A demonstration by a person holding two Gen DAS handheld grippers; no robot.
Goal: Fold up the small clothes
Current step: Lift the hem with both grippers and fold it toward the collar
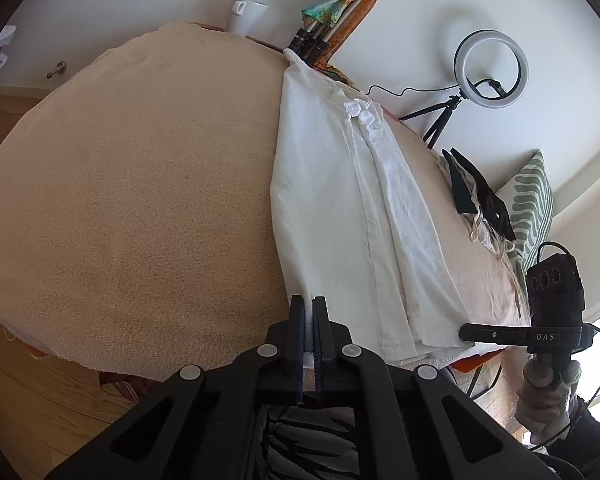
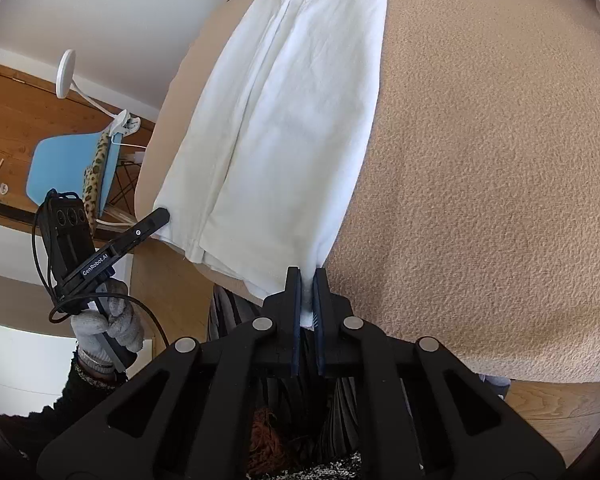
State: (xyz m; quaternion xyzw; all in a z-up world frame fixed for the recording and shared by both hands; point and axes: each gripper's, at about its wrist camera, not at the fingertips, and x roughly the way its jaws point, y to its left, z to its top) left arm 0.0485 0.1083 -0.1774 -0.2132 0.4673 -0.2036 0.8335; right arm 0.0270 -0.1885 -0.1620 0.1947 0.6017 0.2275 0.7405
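Pinched between the nearly closed jaws of the right gripper (image 2: 307,280), low in the centre of the right wrist view, is one hem corner of the white trousers (image 2: 284,120); a sliver of white cloth shows in the narrow gap. At the centre-left of that view the left gripper (image 2: 158,216) meets the other hem corner, and in its own view white cloth sits between its fingers, so it too looks clamped on fabric. Holding both corners at the near edge probably keeps the hem taut and square, ready to be carried over for a fold. Already doubled lengthwise, leg on leg, the trousers run from bottom centre up to the waist tie at the top of the frame, lying flat on the beige blanket (image 2: 480,180) covering the table
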